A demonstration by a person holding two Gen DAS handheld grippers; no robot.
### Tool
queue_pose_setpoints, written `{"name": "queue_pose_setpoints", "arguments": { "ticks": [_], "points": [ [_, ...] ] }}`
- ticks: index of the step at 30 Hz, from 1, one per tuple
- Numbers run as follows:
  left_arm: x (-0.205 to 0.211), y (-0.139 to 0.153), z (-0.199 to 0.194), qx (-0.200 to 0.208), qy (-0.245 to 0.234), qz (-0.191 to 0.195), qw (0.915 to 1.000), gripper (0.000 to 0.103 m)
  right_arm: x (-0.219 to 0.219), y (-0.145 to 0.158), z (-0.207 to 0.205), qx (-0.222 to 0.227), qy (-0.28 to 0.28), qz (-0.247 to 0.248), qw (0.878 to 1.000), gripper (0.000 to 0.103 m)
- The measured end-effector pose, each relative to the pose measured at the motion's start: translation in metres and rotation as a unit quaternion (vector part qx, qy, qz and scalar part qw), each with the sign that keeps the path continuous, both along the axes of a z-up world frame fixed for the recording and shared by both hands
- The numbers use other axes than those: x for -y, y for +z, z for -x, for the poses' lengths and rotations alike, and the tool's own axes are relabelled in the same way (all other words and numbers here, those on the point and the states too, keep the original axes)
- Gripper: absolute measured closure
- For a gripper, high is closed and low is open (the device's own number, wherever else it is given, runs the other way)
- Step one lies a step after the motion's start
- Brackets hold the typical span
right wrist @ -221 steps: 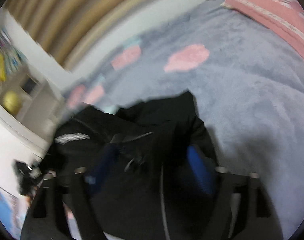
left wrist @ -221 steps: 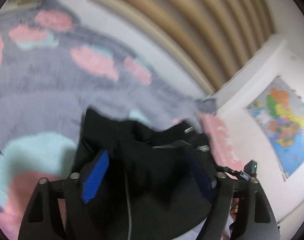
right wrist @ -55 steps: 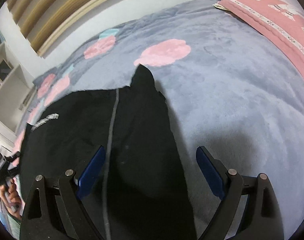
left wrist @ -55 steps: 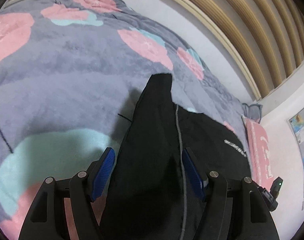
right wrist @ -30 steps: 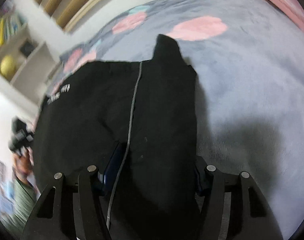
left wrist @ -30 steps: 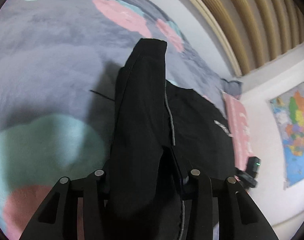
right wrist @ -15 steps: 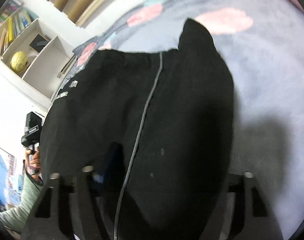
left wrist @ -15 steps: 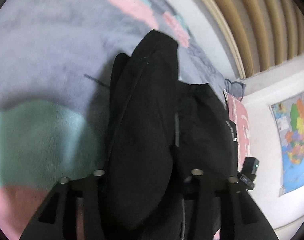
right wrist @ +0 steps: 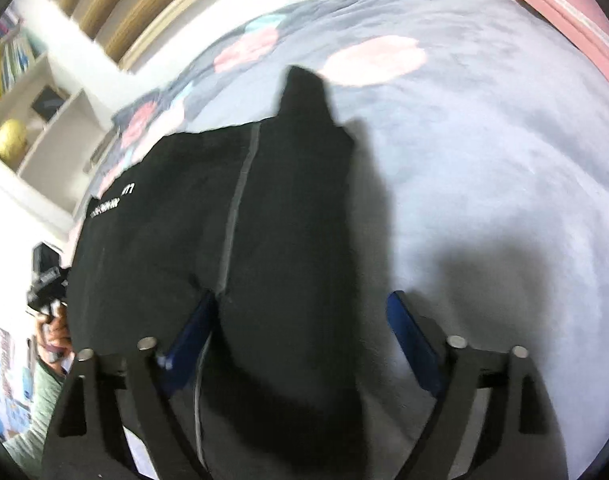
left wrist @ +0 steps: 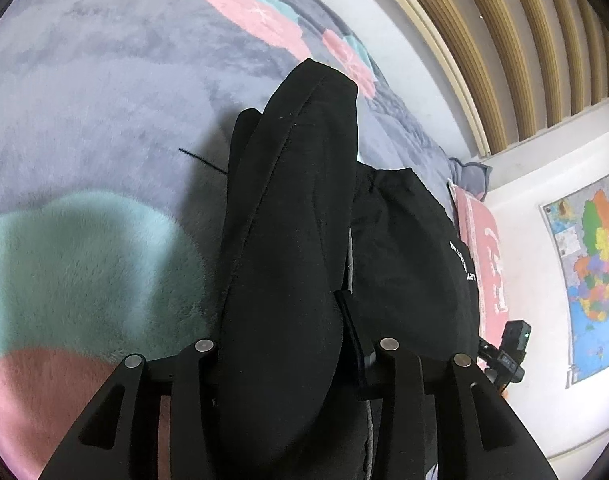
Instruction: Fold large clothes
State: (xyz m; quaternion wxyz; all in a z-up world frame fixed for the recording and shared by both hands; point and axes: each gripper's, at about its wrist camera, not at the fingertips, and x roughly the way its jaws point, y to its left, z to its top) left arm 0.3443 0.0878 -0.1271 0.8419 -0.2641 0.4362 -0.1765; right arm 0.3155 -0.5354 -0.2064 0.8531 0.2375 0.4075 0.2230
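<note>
left hand-held gripper [left wrist: 282,344]: clamped on black garment [left wrist: 296,240] | right hand-held gripper [right wrist: 300,324]: jaws just opened, garment between, unpressed | on bed [right wrist: 484,160]

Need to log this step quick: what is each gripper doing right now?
Left gripper: closed on a fold of the black garment.
Right gripper: open, jaws just widened; fabric lies between them, unpinched.

Black garment [left wrist: 296,240] w/ grey stripe; grey-pink-teal blanket [left wrist: 84,92].
</note>
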Motion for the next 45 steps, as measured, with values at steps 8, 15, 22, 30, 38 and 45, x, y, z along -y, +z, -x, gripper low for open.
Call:
{"name": "queue_pose_setpoints", "arguments": {
  "ticks": [8,15,22,30,38,45],
  "points": [
    [0.002,-0.006,-0.003,0.002,0.001,-0.009,1.0000,0.057,-0.017,-0.026,-0.040,-0.021,0.093,-0.111,0.989,0.003],
    [0.000,-0.010,-0.008,-0.005,0.006,0.004,1.0000,0.054,-0.076,-0.015,-0.078,-0.024,0.152,-0.084,0.984,0.017],
    [0.010,0.018,0.018,0.053,0.013,0.005,0.9985,0.072,-0.073,0.030,-0.026,0.075,0.116,-0.061,0.989,0.057],
    [0.041,0.111,0.110,0.168,-0.027,0.030,0.9849,0.078,-0.075,0.105,0.070,0.173,0.110,-0.054,0.977,0.061],
    [0.047,0.166,0.202,0.226,-0.054,0.041,0.9717,0.078,-0.062,0.148,0.166,0.171,0.084,-0.054,0.980,0.061],
    [0.044,0.140,0.242,0.198,-0.059,0.052,0.9770,0.078,-0.044,0.132,0.208,0.122,0.071,-0.040,0.989,0.061]
  ]
}}
